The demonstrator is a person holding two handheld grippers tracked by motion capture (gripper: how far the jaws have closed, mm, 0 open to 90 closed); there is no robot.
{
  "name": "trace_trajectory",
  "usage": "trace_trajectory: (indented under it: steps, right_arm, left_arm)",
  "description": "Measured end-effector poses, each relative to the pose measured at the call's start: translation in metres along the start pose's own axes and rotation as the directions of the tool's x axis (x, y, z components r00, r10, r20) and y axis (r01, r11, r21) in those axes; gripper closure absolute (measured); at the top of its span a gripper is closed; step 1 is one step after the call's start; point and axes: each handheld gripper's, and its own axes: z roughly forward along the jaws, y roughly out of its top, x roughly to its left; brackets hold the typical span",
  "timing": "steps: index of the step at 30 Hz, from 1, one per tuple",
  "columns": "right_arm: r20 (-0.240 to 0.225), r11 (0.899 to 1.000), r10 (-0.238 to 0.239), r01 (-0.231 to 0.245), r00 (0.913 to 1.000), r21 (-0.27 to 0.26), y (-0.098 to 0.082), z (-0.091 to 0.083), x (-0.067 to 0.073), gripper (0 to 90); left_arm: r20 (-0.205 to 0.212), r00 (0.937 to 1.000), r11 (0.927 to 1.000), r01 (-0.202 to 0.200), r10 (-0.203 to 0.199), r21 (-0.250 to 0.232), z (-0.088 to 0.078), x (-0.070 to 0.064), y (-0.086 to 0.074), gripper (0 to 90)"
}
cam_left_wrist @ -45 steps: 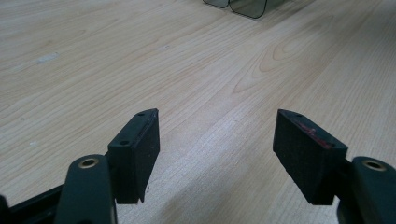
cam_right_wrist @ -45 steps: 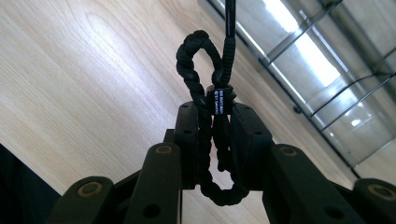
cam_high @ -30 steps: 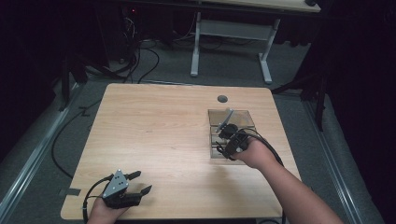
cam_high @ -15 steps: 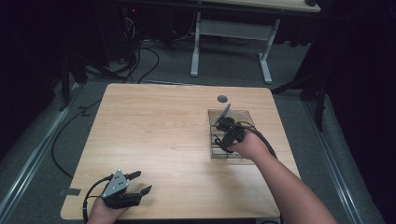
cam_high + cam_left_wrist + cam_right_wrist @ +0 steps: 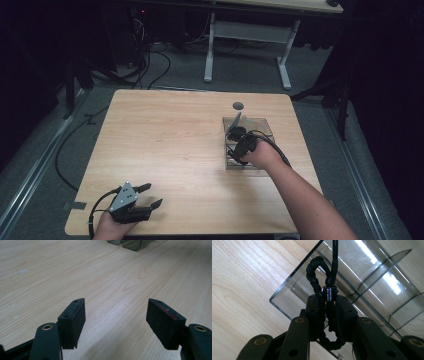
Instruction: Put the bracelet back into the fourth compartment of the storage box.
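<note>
We have the right gripper (image 5: 325, 315) clamped on a black braided cord (image 5: 322, 287), now carried lower over the clear organizer (image 5: 260, 127) on the bench (image 5: 165, 140), so drop-in looks close; left gripper (image 5: 117, 322) idle, jaws apart
</note>
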Motion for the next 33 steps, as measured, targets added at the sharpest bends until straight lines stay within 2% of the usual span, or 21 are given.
trace_trajectory:
  steps: [3,4,13,21,30,31,33]
  right_arm:
    - [-0.002,1.0,0.003,-0.003,1.0,0.011,0.003,0.004,0.001,73.8]
    - [0.001,1.0,-0.015,0.015,0.9999,0.009,0.004,0.006,0.0,73.8]
    - [-0.005,0.999,-0.007,0.007,1.0,0.043,0.006,0.017,0.002,74.1]
    - [-0.005,0.999,-0.023,0.023,0.9997,0.046,0.007,0.024,0.003,74.1]
    - [-0.012,0.999,-0.019,0.019,0.9998,0.046,0.008,0.028,0.003,74.2]
    - [-0.012,0.998,0.01,-0.009,0.9999,0.054,0.008,0.027,0.005,74.1]
    - [-0.01,0.999,-0.029,0.03,0.9995,0.041,0.008,0.028,0.003,74.0]
  left_arm:
    - [0.0,1.0,1.0,0.001,-0.001,-0.001,0.0,0.0,0.0,32.1]
    - [0.001,1.0,1.0,0.001,-0.001,-0.001,0.0,0.0,0.0,32.1]
    - [0.002,1.0,1.0,-0.002,0.002,0.001,0.0,0.0,0.0,32.1]
    - [0.004,1.0,1.0,-0.001,0.001,0.001,0.0,0.0,0.0,32.1]
    - [0.004,1.0,1.0,-0.004,0.004,0.002,0.0,0.0,0.0,32.1]
    - [0.004,1.0,1.0,-0.004,0.004,0.002,0.0,0.0,0.0,32.1]
    - [0.004,1.0,1.0,-0.004,0.004,0.002,0.0,0.0,0.0,32.1]
